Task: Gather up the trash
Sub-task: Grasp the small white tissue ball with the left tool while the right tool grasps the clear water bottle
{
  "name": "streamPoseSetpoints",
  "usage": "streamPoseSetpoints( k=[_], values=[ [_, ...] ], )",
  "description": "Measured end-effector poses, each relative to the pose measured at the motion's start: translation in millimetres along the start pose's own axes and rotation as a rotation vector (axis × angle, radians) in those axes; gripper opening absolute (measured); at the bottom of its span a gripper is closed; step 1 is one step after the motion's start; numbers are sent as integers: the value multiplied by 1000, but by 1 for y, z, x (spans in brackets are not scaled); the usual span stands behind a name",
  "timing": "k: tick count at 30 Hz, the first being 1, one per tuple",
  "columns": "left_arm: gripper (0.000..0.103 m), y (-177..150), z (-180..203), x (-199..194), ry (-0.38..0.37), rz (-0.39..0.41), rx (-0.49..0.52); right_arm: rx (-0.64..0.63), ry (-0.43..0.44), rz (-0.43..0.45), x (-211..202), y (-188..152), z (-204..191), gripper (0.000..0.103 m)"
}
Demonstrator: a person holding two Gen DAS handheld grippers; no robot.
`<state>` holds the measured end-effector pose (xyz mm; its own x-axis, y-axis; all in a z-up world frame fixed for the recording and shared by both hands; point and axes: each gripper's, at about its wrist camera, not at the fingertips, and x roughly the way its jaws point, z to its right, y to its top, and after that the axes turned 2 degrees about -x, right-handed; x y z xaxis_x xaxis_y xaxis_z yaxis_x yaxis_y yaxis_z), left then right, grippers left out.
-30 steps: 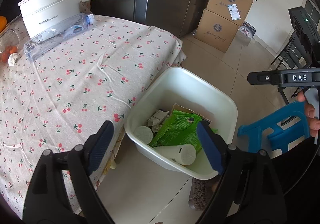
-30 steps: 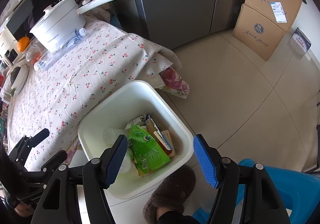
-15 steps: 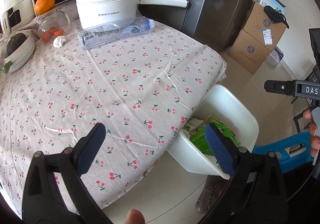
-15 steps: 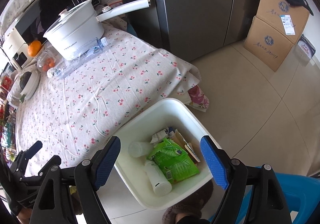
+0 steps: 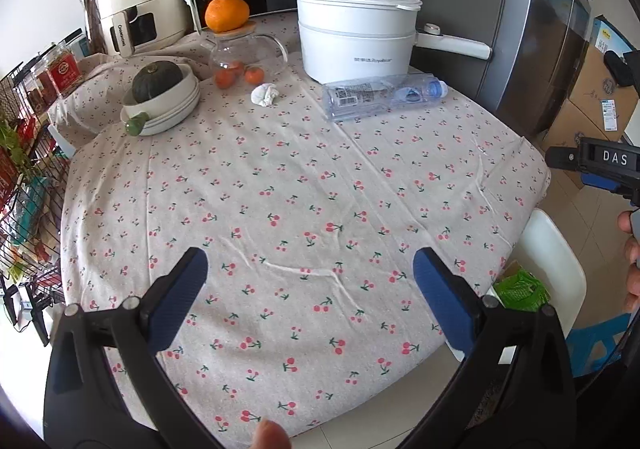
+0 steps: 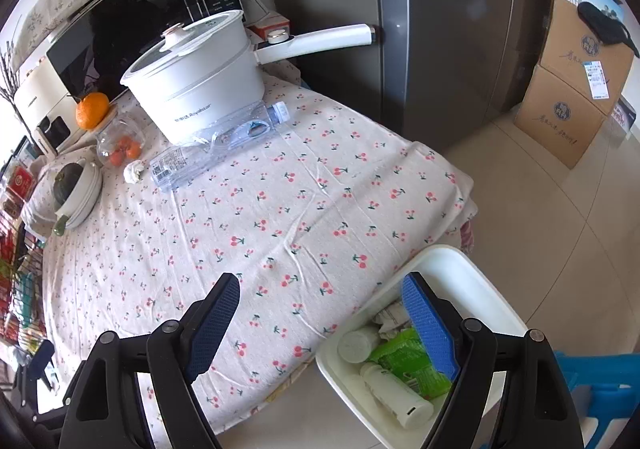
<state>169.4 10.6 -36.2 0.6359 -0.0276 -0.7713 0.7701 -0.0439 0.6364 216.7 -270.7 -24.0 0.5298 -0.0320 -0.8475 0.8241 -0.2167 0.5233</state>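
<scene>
Cherry-print tablecloth (image 5: 280, 177) fills the near view, plastic bottle (image 5: 380, 95) lying far; left gripper (image 5: 310, 289) opening, right gripper (image 6: 320, 313) spread, both empty

We see a table (image 5: 320, 177) under a cherry-print cloth, with a white lidded pot (image 5: 356, 33) at its far edge, a glass teapot (image 5: 244, 57) topped by an orange (image 5: 226, 13), and a dark squash (image 5: 157, 81) in stacked bowls (image 5: 168, 109). Cardboard boxes (image 6: 568, 89) stand beside the grey fridge (image 6: 460, 21).
</scene>
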Motion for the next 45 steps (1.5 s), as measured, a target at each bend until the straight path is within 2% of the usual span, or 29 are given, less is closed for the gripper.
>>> streamPoseSetpoints(
  k=[5,13,20,25,29,31,34,38,40,45],
  values=[
    [102,18,-46,13,72,-3,-28,-14,19,-16,29,25,-43,85],
    [102,54,-102,62,108,-34,-59,55,59,-43,95,72,-95,85],
    [102,94,-107,117,99,-46,-41,156,45,11,141,117,-104,85],
    [101,128,-102,157,42,18,-34,233,56,20,173,141,-101,85],
    [88,149,-87,194,-14,37,-5,269,52,13,191,145,-100,85],
    [76,157,-81,214,-45,33,-5,284,71,9,198,145,-99,87],
    [66,166,-73,237,-89,35,-15,302,91,25,203,144,-96,88],
    [53,173,-67,258,-101,41,-18,315,90,25,211,143,-96,88],
    [42,175,-66,268,-104,26,-25,322,93,34,216,142,-95,91],
    [34,176,-64,267,-114,34,-31,306,106,44,221,140,-92,94]
  ],
)
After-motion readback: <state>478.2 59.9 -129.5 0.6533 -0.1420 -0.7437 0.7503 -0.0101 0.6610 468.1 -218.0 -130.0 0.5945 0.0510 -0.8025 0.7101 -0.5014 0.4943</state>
